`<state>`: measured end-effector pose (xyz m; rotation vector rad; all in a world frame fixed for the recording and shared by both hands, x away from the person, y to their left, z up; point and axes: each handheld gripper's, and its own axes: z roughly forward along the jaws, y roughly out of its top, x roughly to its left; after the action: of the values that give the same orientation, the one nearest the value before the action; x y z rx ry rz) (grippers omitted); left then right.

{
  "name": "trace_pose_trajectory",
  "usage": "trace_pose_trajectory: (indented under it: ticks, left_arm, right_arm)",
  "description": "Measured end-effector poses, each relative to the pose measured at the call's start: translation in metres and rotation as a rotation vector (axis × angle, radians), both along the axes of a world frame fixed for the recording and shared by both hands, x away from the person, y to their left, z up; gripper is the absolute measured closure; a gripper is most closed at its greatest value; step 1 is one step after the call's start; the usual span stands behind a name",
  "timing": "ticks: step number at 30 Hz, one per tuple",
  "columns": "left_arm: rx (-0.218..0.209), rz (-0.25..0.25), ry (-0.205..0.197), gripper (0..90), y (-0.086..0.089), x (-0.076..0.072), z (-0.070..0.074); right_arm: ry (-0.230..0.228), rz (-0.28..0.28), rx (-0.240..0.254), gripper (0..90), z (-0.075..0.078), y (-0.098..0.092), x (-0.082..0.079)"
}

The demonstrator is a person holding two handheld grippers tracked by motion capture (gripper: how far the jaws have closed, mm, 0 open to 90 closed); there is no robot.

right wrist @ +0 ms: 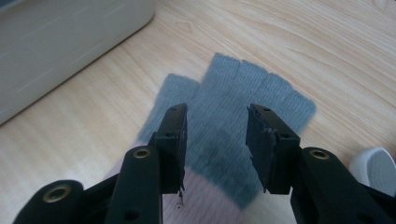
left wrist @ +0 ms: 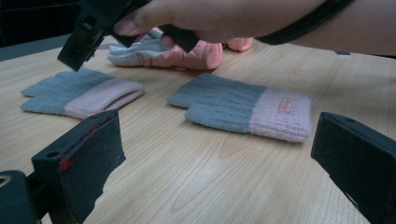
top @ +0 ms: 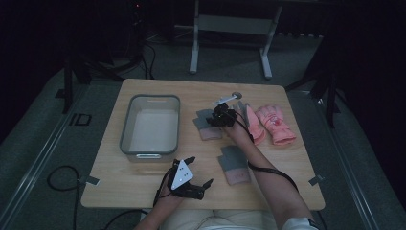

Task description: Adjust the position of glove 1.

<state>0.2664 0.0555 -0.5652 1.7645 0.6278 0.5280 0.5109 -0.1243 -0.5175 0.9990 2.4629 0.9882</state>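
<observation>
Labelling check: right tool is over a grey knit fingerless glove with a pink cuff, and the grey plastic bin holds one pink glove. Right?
No: the grey plastic bin holds nothing, per the high view. The right tool is over the grey knit fingerless glove with pink cuff.

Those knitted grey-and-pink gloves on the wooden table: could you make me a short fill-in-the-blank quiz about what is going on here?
1. The right gripper hovers over the farther grey fingerless glove with a pink cuff, its fingers standing ____.
2. The second grey-and-pink glove lies ____ on the wooden table.
3. The grey plastic bin holds ____.
4. The padded ski gloves at the table's right side are ____ in colour.

Missing words: apart; flat; nothing; pink
</observation>
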Motion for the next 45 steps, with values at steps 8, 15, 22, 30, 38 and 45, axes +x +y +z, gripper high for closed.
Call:
trace_pose_trajectory:
  ticks: [8, 15, 22, 30, 38, 45]
  left_arm:
    - [0.003, 0.001, -0.004, 1.7, 0.000, -0.001, 0.000]
    - [0.000, 0.005, -0.008, 1.7, 0.001, -0.001, 0.000]
    - [0.007, 0.008, -0.013, 1.7, 0.000, -0.002, 0.000]
    - [0.001, 0.016, -0.014, 1.7, 0.000, -0.002, 0.000]
    - [-0.004, 0.025, -0.022, 1.7, 0.000, -0.002, 0.000]
    - [0.005, 0.050, -0.050, 1.7, 0.000, -0.004, -0.001]
  right_arm:
    - [-0.004, 0.005, -0.049, 57.5, -0.012, 0.007, 0.018]
    - [0.021, 0.055, -0.097, 59.7, -0.026, 0.014, 0.024]
    - [0.049, 0.050, -0.072, 70.5, -0.027, 0.012, 0.025]
    - [0.101, -0.012, -0.047, 83.6, -0.024, 0.014, 0.025]
    - [0.101, -0.020, 0.048, 85.3, 0.007, 0.015, -0.003]
    - [0.041, -0.078, 0.130, 85.4, 0.047, 0.006, -0.046]
